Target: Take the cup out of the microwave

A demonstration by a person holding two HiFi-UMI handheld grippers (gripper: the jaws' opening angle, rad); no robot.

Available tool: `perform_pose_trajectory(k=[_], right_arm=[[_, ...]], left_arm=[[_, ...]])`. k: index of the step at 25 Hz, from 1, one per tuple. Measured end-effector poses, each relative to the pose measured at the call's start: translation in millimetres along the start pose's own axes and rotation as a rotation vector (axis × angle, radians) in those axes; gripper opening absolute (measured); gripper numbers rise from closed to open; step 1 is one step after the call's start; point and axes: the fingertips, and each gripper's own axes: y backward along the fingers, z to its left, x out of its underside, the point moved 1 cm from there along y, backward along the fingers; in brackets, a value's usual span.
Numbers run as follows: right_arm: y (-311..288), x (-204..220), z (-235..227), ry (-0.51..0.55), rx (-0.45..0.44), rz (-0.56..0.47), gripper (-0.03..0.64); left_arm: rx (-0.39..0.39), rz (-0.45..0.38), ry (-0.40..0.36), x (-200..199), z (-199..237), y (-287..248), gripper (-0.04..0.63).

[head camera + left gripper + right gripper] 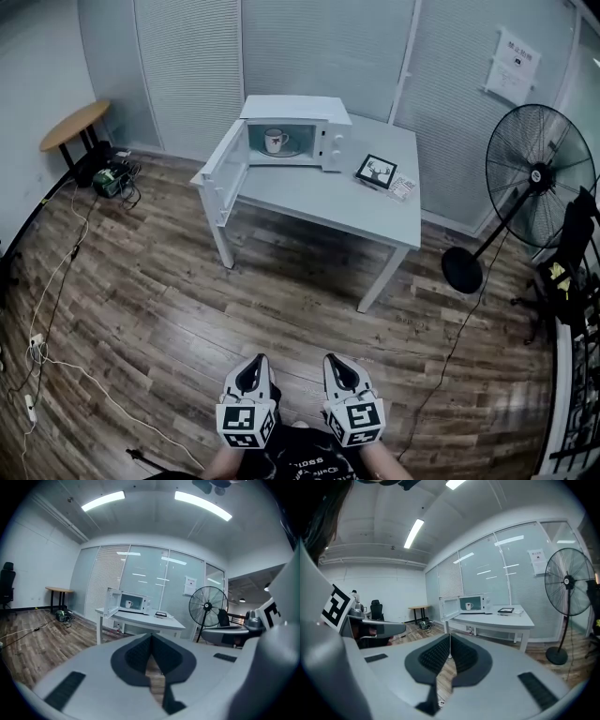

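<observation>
- The left fingers (133,657) are clenched pad to pad with nothing between them. They are probably just carried that way, as nothing is within reach.
- The right fingers (464,658) are likewise pressed together and empty.
- The left gripper (251,364) and right gripper (337,362) sit side by side close to the person's body, over the floor (141,309). Both aim toward 12 o'clock, where the work lies.
- The cup (275,141) stands upright inside the microwave (333,141), well apart from both grippers.
- The door (223,171) hangs open toward 8 o'clock, so the cavity can be entered from the front.
- The microwave sits at the 11 o'clock corner of the desk (319,202).
- A framed picture (376,171) lies at its 3 o'clock, out of the likely path.
- The approach seems to come first, and one pair of fingers must part before any grasp.
</observation>
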Motion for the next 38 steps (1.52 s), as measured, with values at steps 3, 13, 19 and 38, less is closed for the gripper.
perform_pose_trajectory(k=[3,13,19,38], right_arm=[[-16,-4,-9,0.006,0.007,0.008,0.006],[-98,-23,-35,-0.022,0.036,0.035,0.005],[-155,-41,-36,-0.026,0.044,0.027,0.006],[-256,-57,-47,-0.08,0.098,0.039,0.005]], left_arm=[[0.017,0.003,0.0,-5,4,-25,0.006],[0.071,0.004,-0.045,-43,39,-118,0.006],[0.089,-0.002,-0.067,-64,73,-158,0.006],[0.115,0.014,-0.064,-94,139,-244,0.006]])
